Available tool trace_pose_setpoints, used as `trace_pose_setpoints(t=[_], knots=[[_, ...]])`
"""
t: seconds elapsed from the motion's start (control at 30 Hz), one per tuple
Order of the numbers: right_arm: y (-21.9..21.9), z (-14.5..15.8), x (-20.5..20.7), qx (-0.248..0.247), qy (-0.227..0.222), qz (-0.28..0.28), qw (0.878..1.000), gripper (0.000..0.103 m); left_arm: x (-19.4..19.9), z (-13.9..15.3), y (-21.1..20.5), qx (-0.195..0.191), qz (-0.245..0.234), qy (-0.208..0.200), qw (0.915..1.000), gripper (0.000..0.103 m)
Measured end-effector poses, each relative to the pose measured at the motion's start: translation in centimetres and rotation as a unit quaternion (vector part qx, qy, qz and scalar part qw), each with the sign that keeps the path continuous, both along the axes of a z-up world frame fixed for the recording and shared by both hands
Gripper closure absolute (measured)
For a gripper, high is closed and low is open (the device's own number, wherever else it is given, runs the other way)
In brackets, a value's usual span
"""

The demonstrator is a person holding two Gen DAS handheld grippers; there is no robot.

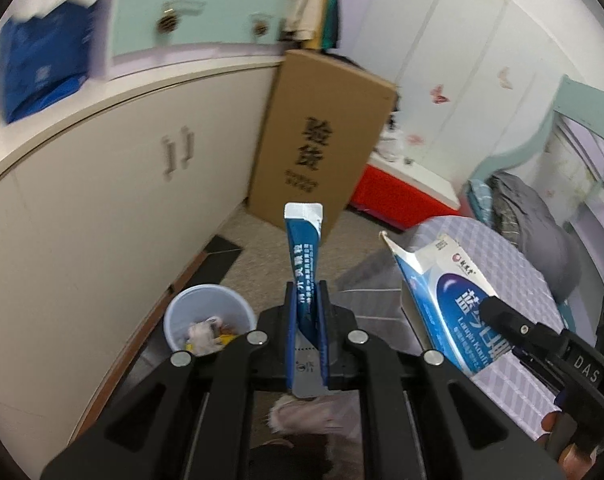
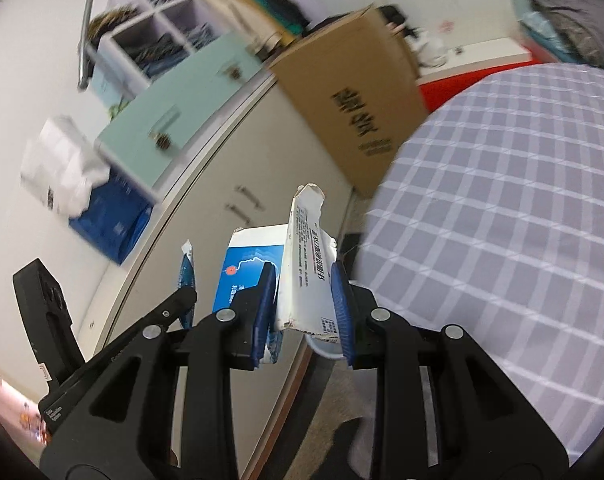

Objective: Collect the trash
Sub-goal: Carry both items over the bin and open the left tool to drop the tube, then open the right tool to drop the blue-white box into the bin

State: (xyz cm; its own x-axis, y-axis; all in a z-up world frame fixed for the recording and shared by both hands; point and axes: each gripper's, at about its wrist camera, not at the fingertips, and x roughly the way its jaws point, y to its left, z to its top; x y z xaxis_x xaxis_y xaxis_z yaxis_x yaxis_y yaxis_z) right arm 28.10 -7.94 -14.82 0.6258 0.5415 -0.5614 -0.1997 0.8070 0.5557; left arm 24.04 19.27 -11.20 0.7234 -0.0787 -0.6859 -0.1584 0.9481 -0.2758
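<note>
My left claw [image 1: 306, 292] is clamped on a blue sachet [image 1: 303, 248]. The sachet stands upright between the pads, its white sealed end above the tips. My right claw [image 2: 303, 280] grips a white-and-blue carton [image 2: 305, 272]. The pads press on its two sides, and its torn end points up.

Landmark: the bin [image 1: 208, 316], a pale round tub on the floor.
- The bin stands just beside the cream cabinet [image 1: 102, 200], at its foot.
- The bin holds crumpled paper and wrappers.
- The sachet is above and to the right of the bin in the left wrist view, not over its mouth.
- The carton [image 1: 445, 300] is further right of the bin, over the edge of the checked bed [image 1: 481, 240].
- The cardboard box [image 1: 325, 140] leans against the cabinet's end, beyond the bin.
- A red chest [image 1: 397, 196] lies on the floor beyond the box.

In the right wrist view, a pale rim just under the carton may be the bin; I cannot tell. The left claw's tip [image 2: 182, 300] and the sachet [image 2: 186, 272] show just left of the carton.
</note>
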Motion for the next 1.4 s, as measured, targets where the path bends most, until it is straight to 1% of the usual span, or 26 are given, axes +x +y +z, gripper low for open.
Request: trace_pose_setpoints(t=[0.13,0.23,0.3,0.47,0.57,0.7,0.87,0.93,0.97,1.0,1.03,1.07,1.1,1.2,1.4], knots=[[4.5,-1.6,1.4,-0.006,0.015,0.035,0.999,0.075,-0.8,-1.4,3.9,-0.003,0.027,0.012,0.9996,0.094],[8.5,-2.9,2.5,-0.019,0.027,0.062,0.998,0.075,-0.9,-3.0,7.2,-0.020,0.040,0.026,0.9987,0.094],[10.4,-3.6,2.9,-0.026,0.033,0.074,0.996,0.075,-0.8,-4.1,8.9,-0.026,0.051,0.036,0.9977,0.094],[14.4,-5.8,4.6,-0.042,0.049,0.094,0.993,0.075,0.3,-6.7,11.8,-0.038,0.075,0.060,0.9947,0.094],[15.9,-7.2,5.7,-0.053,0.057,0.100,0.992,0.075,1.6,-8.3,13.1,-0.045,0.079,0.076,0.9929,0.094],[16.7,-8.9,7.4,-0.060,0.069,0.099,0.991,0.075,4.2,-10.6,14.2,-0.058,0.082,0.101,0.9897,0.094],[17.0,-10.3,9.7,-0.100,0.056,0.072,0.991,0.075,7.7,-12.4,13.7,-0.065,0.071,0.122,0.9878,0.094],[16.9,-10.6,10.4,-0.101,0.054,0.063,0.991,0.075,9.4,-12.9,13.4,-0.068,0.068,0.129,0.9869,0.093],[16.8,-10.8,10.9,-0.102,0.052,0.056,0.992,0.075,10.3,-13.4,13.3,-0.074,0.065,0.131,0.9864,0.091],[16.7,-10.9,11.2,-0.103,0.050,0.051,0.992,0.075,11.1,-13.7,13.2,-0.080,0.064,0.136,0.9854,0.081],[16.5,-11.0,11.5,-0.104,0.047,0.047,0.992,0.075,11.7,-14.1,13.3,-0.086,0.066,0.143,0.9838,0.070],[16.6,-11.0,11.7,-0.107,0.045,0.044,0.992,0.075,11.9,-14.4,13.5,-0.091,0.068,0.144,0.9831,0.046],[16.5,-11.1,11.9,-0.112,0.041,0.041,0.992,0.075,12.1,-14.4,13.5,-0.090,0.072,0.142,0.9831,0.040],[16.5,-11.7,12.3,-0.116,0.044,0.041,0.991,0.075,12.1,-14.5,13.5,-0.076,0.079,0.137,0.9845,0.040],[17.0,-12.7,12.6,-0.117,0.054,0.049,0.990,0.075,11.1,-15.2,14.1,-0.059,0.094,0.145,0.9831,0.040]])
